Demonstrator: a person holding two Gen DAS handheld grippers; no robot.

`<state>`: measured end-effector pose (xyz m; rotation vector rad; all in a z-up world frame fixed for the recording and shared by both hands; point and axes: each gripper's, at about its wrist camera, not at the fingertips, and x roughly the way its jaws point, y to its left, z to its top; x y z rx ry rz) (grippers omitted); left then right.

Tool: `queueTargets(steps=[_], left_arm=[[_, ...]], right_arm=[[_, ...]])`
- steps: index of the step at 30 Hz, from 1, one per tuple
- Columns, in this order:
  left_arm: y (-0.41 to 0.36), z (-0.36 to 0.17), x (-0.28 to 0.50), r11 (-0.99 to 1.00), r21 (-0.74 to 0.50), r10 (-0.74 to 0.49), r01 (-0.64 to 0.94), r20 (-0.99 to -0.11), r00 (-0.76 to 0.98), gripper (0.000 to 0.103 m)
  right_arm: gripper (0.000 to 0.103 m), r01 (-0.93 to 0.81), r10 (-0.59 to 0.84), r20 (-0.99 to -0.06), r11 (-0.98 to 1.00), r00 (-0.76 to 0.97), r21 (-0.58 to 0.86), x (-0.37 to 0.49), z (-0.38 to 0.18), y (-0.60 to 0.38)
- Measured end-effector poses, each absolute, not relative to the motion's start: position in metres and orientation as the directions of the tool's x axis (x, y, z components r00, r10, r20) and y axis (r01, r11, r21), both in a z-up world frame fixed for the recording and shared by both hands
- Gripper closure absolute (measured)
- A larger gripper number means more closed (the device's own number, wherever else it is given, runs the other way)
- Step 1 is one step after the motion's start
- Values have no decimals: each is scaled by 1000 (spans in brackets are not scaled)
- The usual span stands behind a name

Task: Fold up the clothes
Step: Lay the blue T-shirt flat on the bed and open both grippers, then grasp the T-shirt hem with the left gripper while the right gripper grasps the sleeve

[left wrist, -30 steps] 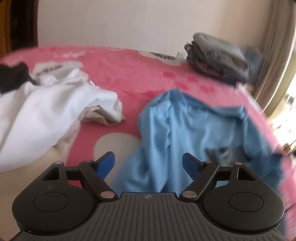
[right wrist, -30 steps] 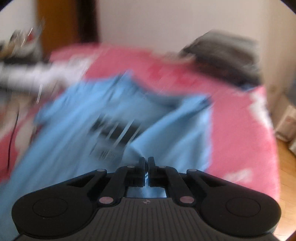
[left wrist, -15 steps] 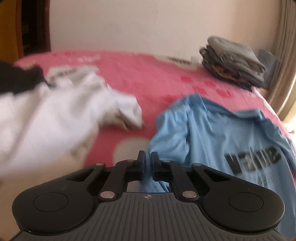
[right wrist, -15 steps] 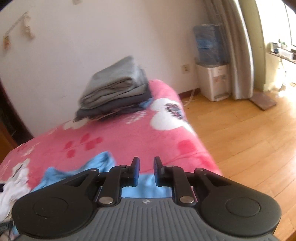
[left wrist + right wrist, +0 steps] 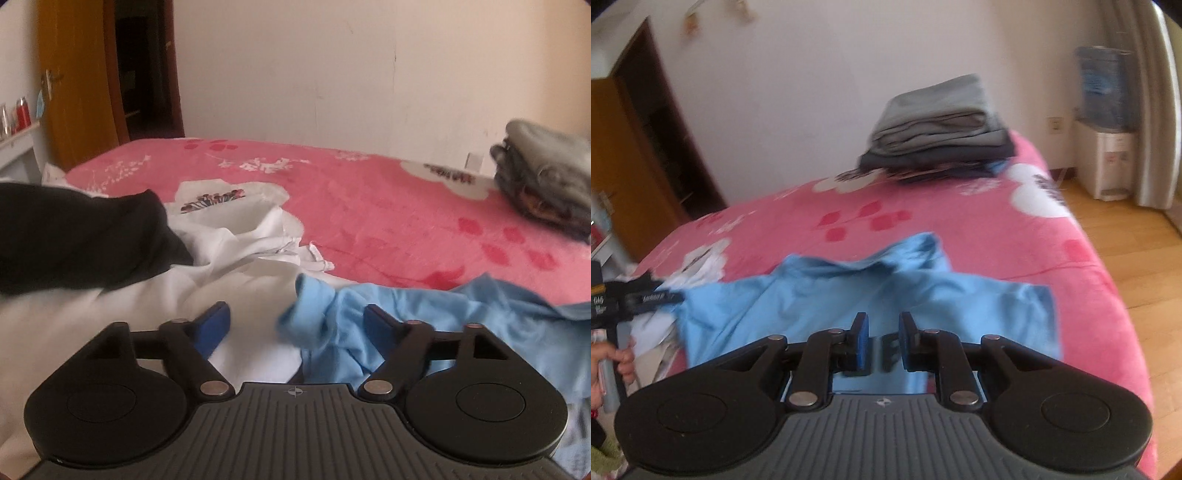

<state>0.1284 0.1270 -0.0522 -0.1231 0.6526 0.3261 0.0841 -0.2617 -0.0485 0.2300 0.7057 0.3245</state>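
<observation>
Right wrist view: the light blue shirt (image 5: 864, 295) is lying spread but rumpled on the pink bedspread (image 5: 960, 229), collar end pointing toward the far wall, with no fold lines showing. I am holding my right gripper (image 5: 882, 339) just above its near hem, fingers parted by a narrow gap and gripping nothing. In the left wrist view, I am holding my left gripper (image 5: 295, 325) wide apart and empty over the shirt's bunched sleeve (image 5: 317, 317), which is resting against the white garments (image 5: 229, 258).

Progress, as I am judging it: a stack of folded clothes (image 5: 938, 129) is sitting at the far corner of the bed, so that part is lying as the task wants. The blue shirt is lying unfolded; the white garments and a black garment (image 5: 81, 240) are lying in a loose heap to the left, also unfolded. I am estimating that several pieces are remaining.

Containers: none are showing on the bed. A water dispenser (image 5: 1108, 147) is standing against the wall, its blue bottle mounted on top; its fill level cannot be determined.
</observation>
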Motion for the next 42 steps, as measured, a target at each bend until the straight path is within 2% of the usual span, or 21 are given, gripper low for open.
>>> queueTargets(steps=[6,11,12,13,15,19,24,27,29,31,34,37,42], left_arm=[[146,9,80,942,-120,185,-312,-591,785,22],[171,80,3,928,-166,223,-335,-475,851,21],[175,93,-15,926,-165,238,-341,-446,863,20],[178,104,-33,926,-157,252,-344,-423,871,14],[180,118,-62,929,-137,263,-344,-411,873,7],[179,111,-109,944,-118,217,-307,-478,851,7],[160,43,-147,965,-159,68,-210,-620,782,7],[136,-14,-162,964,-227,-62,-139,-700,712,12],[118,-46,-168,962,-253,-125,-102,-740,661,29],[108,-74,-174,959,-272,-169,-77,-770,615,37],[103,-98,-186,936,-348,-247,-62,-770,588,47],[104,-109,-189,913,-407,-309,-39,-750,585,51],[98,-128,-179,905,-425,-346,-18,-758,553,66]], right_arm=[[82,-341,504,-562,862,656,375,76,-42,-226],[82,-425,591,-509,806,626,412,52,-21,-197],[82,-440,608,-494,793,622,421,45,-16,-194],[82,-455,621,-483,783,617,425,38,-11,-192],[79,-479,643,-465,765,609,430,19,-3,-187],[75,-493,684,-457,728,569,476,-15,-2,-179],[75,-470,739,-500,674,452,570,-44,-18,-157],[75,-454,738,-541,675,404,582,-54,-28,-144],[75,-439,718,-575,695,392,569,-58,-33,-138],[75,-436,705,-595,708,387,556,-61,-36,-136],[75,-439,693,-610,719,385,539,-64,-39,-136],[75,-440,687,-621,723,377,532,-63,-45,-135],[75,-447,679,-643,727,354,522,-54,-59,-127]])
